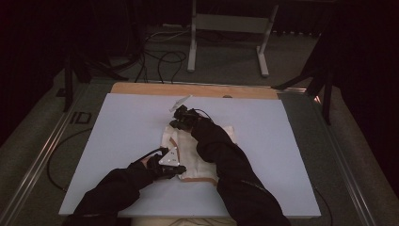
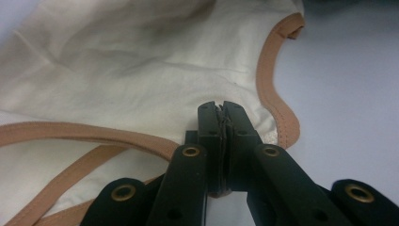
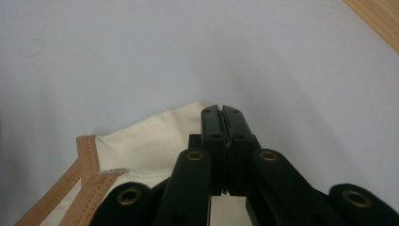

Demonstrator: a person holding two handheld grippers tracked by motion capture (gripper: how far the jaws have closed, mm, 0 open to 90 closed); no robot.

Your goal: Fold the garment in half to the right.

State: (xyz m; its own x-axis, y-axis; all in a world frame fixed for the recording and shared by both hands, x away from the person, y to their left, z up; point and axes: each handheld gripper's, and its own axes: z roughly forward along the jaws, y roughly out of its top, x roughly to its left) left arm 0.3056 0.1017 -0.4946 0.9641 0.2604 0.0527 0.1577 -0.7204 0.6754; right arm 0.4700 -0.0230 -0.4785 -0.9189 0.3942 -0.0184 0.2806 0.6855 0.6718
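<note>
Two claws clenched on cream garment (image 1: 200,153), left claw (image 2: 222,109) near edge, right claw (image 3: 221,113) far corner.

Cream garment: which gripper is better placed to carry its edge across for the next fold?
Probably left: the left gripper is shut on the cream garment at its tan-trimmed near edge, free to swing across. The right gripper pins the far corner.

cream garment (image 1: 200,150), tan trim, flat on table

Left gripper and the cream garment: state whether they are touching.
Touching. In the left gripper view, the left gripper has its jaws closed on the tan-trimmed edge of the cream garment, which runs between them.
</note>
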